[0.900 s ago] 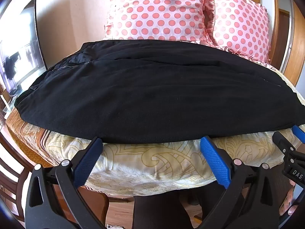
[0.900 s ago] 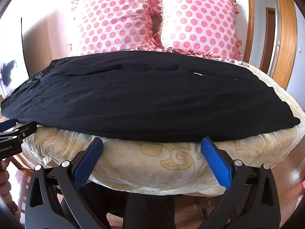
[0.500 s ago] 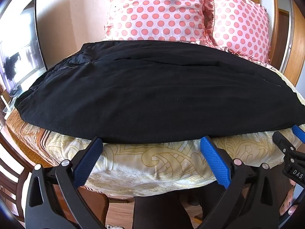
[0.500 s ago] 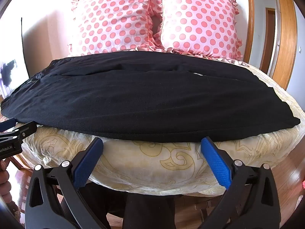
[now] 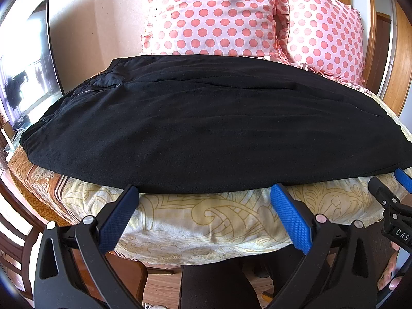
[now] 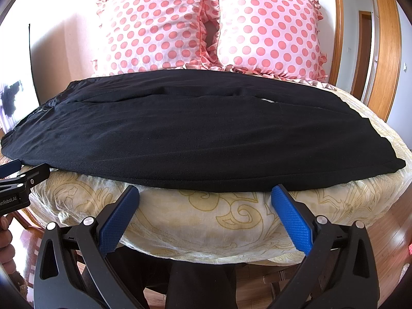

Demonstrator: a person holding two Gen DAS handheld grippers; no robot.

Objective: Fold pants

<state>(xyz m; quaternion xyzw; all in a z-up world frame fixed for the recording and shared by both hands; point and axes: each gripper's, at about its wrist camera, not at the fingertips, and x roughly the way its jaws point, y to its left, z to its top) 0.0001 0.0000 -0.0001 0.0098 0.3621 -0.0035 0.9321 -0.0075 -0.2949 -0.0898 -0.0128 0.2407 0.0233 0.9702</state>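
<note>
Black pants (image 5: 206, 123) lie spread flat across the bed, waistband and zipper at the left, leg ends at the right; they also show in the right wrist view (image 6: 200, 134). My left gripper (image 5: 204, 193) is open and empty, its blue pads just short of the pants' near edge. My right gripper (image 6: 204, 193) is open and empty, also at the near edge, further right. The right gripper's tip shows in the left wrist view (image 5: 394, 188). The left gripper's tip shows in the right wrist view (image 6: 23, 172).
The bed has a cream patterned cover (image 5: 211, 221) (image 6: 206, 219). Two pink polka-dot pillows (image 5: 213, 18) (image 6: 267, 28) stand at the head. A TV screen (image 5: 25, 77) stands at the left. A wooden door frame (image 6: 383, 51) is at the right.
Both views have crept very slightly; the pants lie as before and both grippers stay open.
</note>
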